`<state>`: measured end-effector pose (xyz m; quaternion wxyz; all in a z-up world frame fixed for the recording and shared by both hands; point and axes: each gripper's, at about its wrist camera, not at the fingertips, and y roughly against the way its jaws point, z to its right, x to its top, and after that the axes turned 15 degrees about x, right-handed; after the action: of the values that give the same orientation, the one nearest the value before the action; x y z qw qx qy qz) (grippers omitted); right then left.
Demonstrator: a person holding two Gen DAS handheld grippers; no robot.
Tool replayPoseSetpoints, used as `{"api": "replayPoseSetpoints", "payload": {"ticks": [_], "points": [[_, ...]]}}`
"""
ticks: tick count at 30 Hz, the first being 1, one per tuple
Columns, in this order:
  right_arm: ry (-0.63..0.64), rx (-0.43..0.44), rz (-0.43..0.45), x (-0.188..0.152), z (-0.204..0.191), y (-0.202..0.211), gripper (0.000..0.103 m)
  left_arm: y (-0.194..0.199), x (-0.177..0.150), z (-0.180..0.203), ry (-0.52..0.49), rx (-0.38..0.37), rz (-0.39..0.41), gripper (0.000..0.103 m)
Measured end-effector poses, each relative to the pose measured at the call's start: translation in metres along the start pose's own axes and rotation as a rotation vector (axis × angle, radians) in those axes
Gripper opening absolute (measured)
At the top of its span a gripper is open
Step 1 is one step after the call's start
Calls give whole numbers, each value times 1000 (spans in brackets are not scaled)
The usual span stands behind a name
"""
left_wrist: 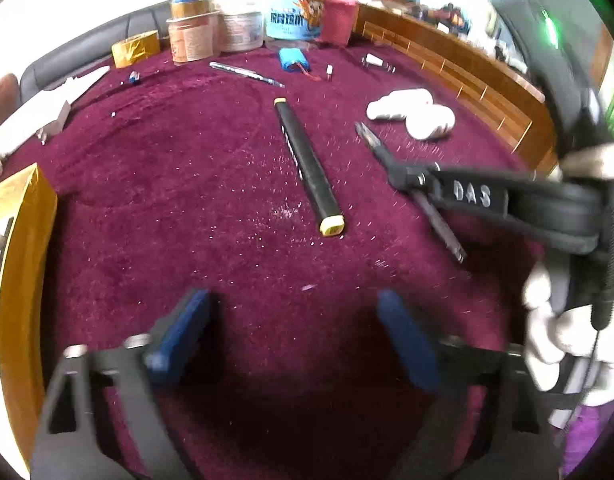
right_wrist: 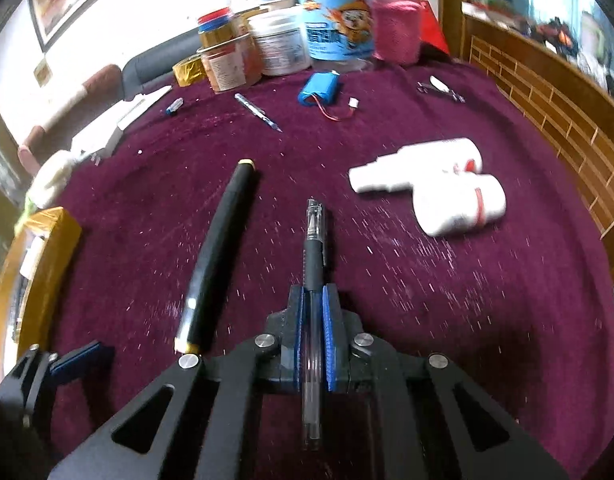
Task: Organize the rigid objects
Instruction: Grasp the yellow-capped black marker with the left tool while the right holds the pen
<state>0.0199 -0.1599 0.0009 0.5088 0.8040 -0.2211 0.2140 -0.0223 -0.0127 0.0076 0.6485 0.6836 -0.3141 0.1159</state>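
Gold box point(left_wrist: 25, 248): it is sitting at the far left edge of the table, shiny wrapped cardboard with square corners.
Cloth point(right_wrist: 467, 300): a fuzzy wine-red cover is lying over the whole table, with small white specks; wide bare room is staying open in the middle and front.
Left gripper point(left_wrist: 293, 336): its two blue pads are standing apart with only cloth between them; it is grasping nothing.
Marker point(left_wrist: 307, 166): one long black barrel with yellow ends is lying flat, just beside the pen, not touching it.
Right gripper point(right_wrist: 317, 320): its ribbed blue pads are clenching the pen.
Pen point(right_wrist: 314, 248): one clear plastic pen with a dark rubber grip is pointing forward out of the jaws, its tip over the cloth.
White bottles point(right_wrist: 435, 188): two smooth plastic ones are lying on their sides, touching each other, at the right.
Jars point(right_wrist: 275, 44): several round plastic ones are crowding the far edge.
Wooden rail point(right_wrist: 555, 96): it is bordering the right side.
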Motion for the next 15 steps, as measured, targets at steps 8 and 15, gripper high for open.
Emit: {"api": "replayPoseSetpoints", "payload": {"ticks": [8, 15], "points": [[-70, 116, 56, 7, 19, -2, 13, 2, 33, -18, 82, -72, -3, 55], [-110, 205, 106, 3, 29, 0, 13, -34, 72, 8, 50, 0, -16, 54]]}}
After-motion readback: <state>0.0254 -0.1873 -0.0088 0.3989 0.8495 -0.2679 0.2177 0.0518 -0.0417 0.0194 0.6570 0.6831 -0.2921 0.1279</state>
